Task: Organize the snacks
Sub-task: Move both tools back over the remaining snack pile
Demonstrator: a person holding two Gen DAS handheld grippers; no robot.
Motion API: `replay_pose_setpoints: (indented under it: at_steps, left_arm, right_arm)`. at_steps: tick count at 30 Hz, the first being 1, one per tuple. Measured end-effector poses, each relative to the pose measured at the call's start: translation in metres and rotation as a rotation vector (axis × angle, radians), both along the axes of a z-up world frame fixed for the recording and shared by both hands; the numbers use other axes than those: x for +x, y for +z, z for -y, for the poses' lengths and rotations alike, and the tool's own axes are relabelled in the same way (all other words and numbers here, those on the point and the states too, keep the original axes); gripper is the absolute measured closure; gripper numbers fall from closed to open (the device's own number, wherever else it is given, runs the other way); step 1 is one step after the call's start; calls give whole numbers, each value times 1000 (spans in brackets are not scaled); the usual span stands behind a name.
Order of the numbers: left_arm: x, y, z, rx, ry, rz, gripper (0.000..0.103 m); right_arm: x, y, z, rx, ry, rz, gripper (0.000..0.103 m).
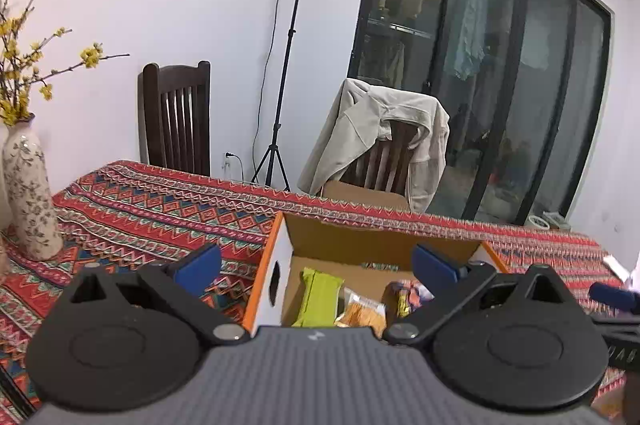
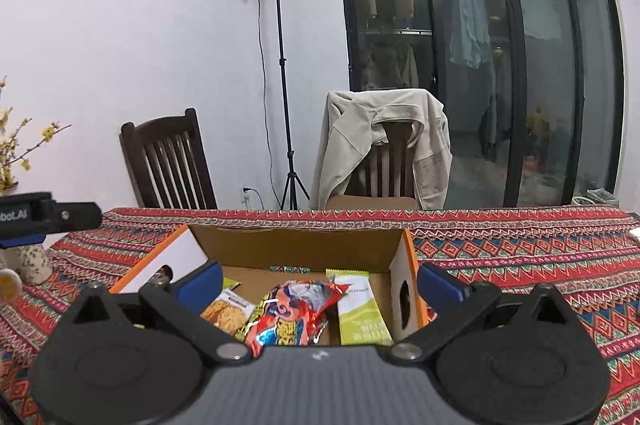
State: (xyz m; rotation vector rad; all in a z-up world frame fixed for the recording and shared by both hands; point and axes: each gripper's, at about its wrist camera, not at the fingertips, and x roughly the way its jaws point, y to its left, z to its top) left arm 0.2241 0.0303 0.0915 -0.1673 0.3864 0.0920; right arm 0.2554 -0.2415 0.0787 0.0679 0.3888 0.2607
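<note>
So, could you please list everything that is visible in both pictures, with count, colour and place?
cardboard box: 1, brown inside with white-orange sides, on the table, open
green packets: 2, one at each side in the box
orange cracker packet: 1, in the box
red foil snack bag: 1, middle of the box
tablecloth: 1, red patterned
vase: 1, white floral, holding yellow blossoms, table's left end
chairs: 2, dark wood, behind the table
jacket: 1, beige, draped on the right chair
light stand: 1, black, by the wall
left tongs: open, empty
right tongs: open, empty
</note>
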Motion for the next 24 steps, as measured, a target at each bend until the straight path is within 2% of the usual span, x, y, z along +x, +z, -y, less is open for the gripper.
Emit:
replay_pose_setpoints:
  at_steps: [5, 8, 15, 19, 24]
  left_arm:
    - [-25, -11, -3, 21, -28, -15, 0]
    - [-39, -25, -7, 33, -21, -55, 0]
    - [-72, -58, -17, 38, -17, -97, 0]
    - [-79, -76, -21, 27, -33, -104, 0]
    - [-78, -89, -18, 29, -58, -98, 0]
  right_arm:
    - [-20, -3, 12, -1, -4, -28, 0]
    - [-31, -9, 22, 2, -5, -50, 0]
    - [-71, -44, 41, -21, -9, -121, 0]
    - [-83, -65, 45, -51, -6, -169, 0]
    - [-83, -75, 51, -36, -11, -193, 0]
